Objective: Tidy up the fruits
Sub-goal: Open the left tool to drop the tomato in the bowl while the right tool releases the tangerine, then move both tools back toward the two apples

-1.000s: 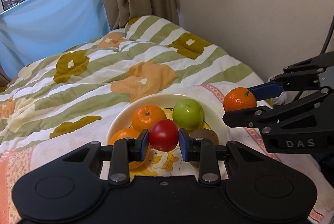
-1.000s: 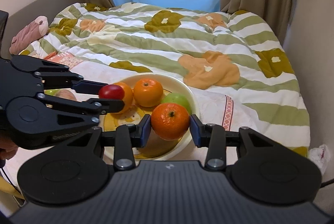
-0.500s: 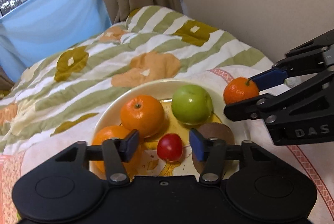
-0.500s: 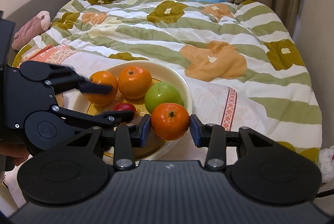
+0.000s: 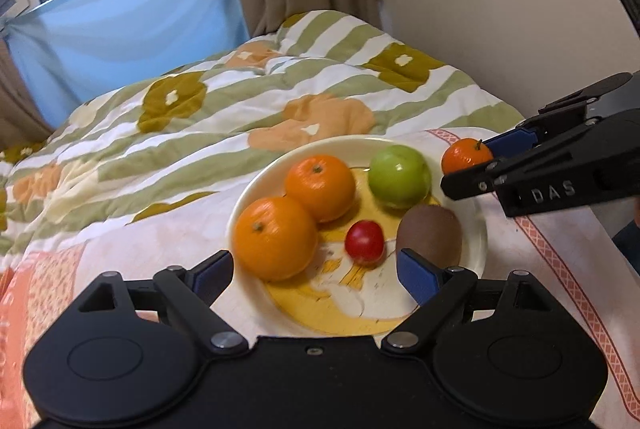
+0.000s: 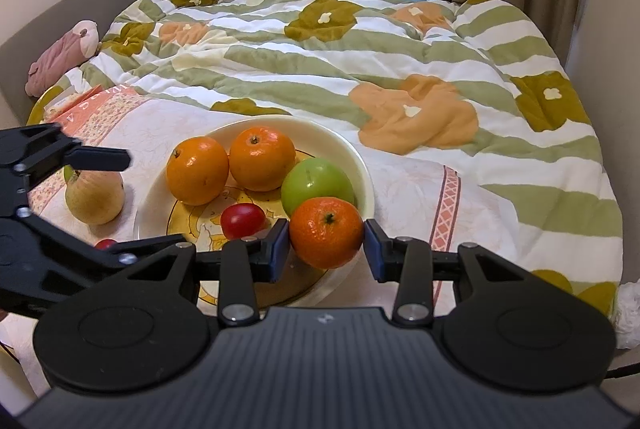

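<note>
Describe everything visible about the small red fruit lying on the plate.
The small red fruit is round, smooth and glossy, like a cherry tomato or a tiny apple; which one is unclear. It lies loose on the yellow centre of the cream plate, between the near orange and the brown kiwi, in front of the green apple. The open left tongs are clear of it.
</note>
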A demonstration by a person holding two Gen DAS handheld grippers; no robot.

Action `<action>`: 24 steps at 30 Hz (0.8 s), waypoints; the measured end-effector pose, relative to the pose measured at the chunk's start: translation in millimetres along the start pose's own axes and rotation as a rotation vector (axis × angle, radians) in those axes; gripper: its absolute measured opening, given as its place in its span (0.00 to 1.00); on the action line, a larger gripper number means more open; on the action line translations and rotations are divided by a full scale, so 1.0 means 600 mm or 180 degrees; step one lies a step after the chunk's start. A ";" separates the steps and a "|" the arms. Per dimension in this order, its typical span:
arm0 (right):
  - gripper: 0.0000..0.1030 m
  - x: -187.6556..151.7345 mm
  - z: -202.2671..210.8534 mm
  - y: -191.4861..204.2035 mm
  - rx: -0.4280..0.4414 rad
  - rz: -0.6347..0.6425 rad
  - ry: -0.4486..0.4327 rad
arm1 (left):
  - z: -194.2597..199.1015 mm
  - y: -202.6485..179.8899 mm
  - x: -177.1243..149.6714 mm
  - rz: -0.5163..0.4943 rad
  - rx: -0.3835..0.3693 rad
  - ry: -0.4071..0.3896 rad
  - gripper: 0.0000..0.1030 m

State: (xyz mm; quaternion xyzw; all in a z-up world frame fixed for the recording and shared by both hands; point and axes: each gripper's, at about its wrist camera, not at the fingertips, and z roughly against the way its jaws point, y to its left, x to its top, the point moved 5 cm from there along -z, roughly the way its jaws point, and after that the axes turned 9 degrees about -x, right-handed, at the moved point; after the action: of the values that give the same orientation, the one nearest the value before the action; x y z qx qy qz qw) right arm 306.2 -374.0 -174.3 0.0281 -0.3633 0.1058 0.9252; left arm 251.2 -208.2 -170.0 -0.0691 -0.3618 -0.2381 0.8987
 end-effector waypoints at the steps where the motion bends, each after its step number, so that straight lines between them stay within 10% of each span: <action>1: 0.53 0.000 -0.003 0.000 -0.0004 -0.0009 0.0010 | 0.004 0.004 -0.002 0.0025 0.0014 0.0001 0.89; 9: 0.54 -0.002 -0.023 -0.001 0.0011 -0.0063 0.0067 | 0.019 0.023 -0.017 0.0148 0.0095 -0.0014 0.89; 11: 0.67 0.000 -0.025 0.000 -0.0042 -0.0059 0.0036 | 0.020 0.024 -0.017 0.0167 0.0099 -0.0015 0.89; 12: 0.94 0.000 -0.026 0.002 -0.0061 -0.0045 0.0044 | 0.021 0.023 -0.017 0.0172 0.0097 -0.0017 0.89; 13: 1.00 0.000 -0.027 0.004 -0.0087 -0.0022 0.0055 | 0.022 0.023 -0.017 0.0173 0.0095 -0.0016 0.89; 24: 1.00 0.000 0.015 0.015 -0.0120 0.0091 -0.0124 | 0.054 0.018 -0.020 0.0259 0.0115 -0.0070 0.89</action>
State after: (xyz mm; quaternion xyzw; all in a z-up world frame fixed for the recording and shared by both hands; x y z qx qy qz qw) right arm 298.1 -366.2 -168.0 0.0075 -0.3835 0.1116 0.9168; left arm 228.7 -184.3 -154.0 -0.0701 -0.3727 -0.1940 0.9047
